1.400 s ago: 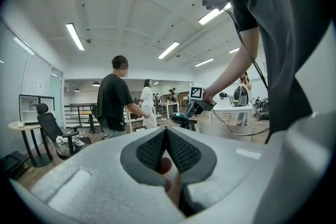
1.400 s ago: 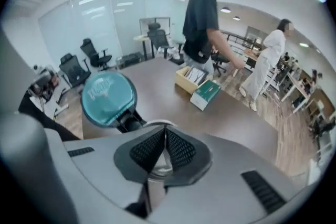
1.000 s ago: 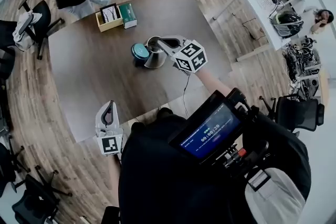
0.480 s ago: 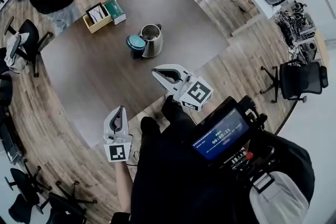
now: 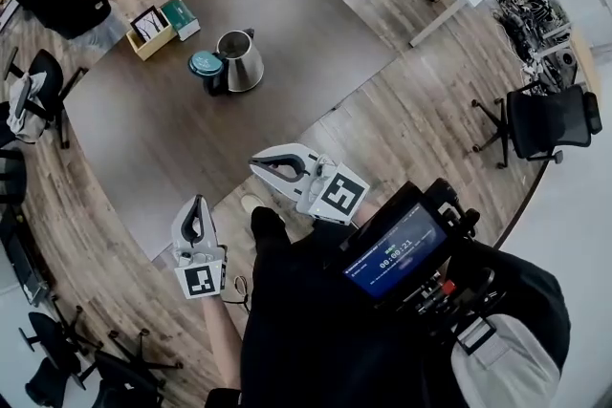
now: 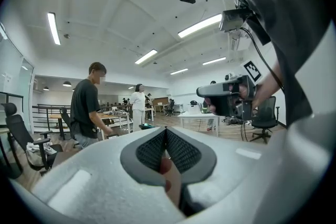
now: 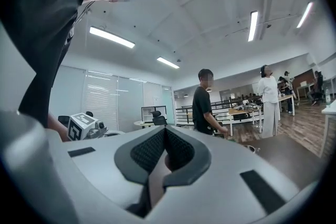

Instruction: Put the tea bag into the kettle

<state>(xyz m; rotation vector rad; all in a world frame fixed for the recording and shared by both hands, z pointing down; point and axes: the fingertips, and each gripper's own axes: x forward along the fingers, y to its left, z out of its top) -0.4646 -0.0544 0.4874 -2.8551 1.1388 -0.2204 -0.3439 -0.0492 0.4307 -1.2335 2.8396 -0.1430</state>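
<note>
Brown table (image 5: 287, 24), kettle (image 5: 239, 59) far off, both grippers idle by the body

Kettle stood upright, long axis vertical, mouth open, spout to far right, handle near-left. Teal lid (image 5: 204, 64) sat just beside it, prob. off so a bag could drop in. Left gripper (image 5: 197, 202) & right gripper (image 5: 256, 163) hung off the table's near edge, jaws clenched on nothing, which looked like rest. Tea bag not seen in any view, so position & heading unknown.
</note>
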